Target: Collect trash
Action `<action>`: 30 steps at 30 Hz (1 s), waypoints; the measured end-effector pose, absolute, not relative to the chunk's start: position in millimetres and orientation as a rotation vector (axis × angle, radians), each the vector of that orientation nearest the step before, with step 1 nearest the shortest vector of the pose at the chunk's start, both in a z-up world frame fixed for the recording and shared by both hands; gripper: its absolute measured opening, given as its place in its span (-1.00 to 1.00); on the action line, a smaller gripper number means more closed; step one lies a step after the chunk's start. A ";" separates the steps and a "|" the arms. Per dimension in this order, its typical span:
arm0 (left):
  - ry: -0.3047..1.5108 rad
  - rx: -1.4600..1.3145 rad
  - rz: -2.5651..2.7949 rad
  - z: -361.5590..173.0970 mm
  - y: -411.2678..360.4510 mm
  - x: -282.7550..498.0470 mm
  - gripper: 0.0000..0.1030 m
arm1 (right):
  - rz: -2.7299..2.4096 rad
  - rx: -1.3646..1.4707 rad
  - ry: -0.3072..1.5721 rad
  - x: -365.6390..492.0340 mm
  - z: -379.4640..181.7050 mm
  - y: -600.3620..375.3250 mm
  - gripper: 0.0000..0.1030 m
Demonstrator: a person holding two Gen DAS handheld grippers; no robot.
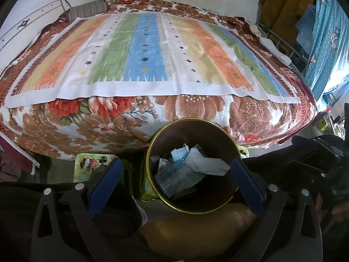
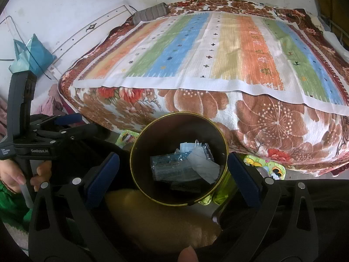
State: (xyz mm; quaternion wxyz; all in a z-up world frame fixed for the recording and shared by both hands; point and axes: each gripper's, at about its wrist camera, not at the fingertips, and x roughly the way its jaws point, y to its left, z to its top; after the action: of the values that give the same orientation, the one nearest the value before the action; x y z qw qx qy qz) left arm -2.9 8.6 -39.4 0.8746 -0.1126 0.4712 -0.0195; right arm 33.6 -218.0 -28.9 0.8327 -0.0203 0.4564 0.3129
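A dark round bin with a gold rim (image 1: 152,144) stands on the floor in front of the bed; it also shows in the right wrist view (image 2: 226,150). Inside lie blue face masks (image 1: 176,179) and crumpled white tissue (image 1: 205,163), also seen from the right as masks (image 2: 170,166) and tissue (image 2: 202,161). My left gripper (image 1: 176,170) is open and empty above the bin, its blue pads (image 1: 106,181) either side of it. My right gripper (image 2: 174,166) is open and empty over the bin too. The left gripper's body (image 2: 32,144) shows at the left of the right wrist view.
A bed (image 1: 109,128) with a floral blanket and a striped cloth (image 1: 144,54) fills the background. A cartoon-printed green mat (image 1: 89,163) lies on the floor under the bin. A tan plush object (image 1: 196,229) lies below the grippers. A teal bag (image 2: 32,54) hangs at the left wall.
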 end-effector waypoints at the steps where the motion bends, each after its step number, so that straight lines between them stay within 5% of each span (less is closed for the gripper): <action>1: 0.985 -0.235 -0.041 -39.9 8.9 -2.9 0.89 | 0.663 -0.042 0.967 32.9 -29.0 -217.7 0.83; 30: 0.986 -0.241 -0.034 -41.7 9.8 -3.4 0.89 | 0.666 -0.038 0.971 33.7 -29.9 -217.6 0.83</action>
State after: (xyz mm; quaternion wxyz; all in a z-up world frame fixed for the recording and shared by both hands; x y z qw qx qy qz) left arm -3.4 9.8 -41.7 0.8738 -0.1153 0.4722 -0.0165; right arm 33.7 -217.6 -29.9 0.8315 -0.0179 0.4579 0.3140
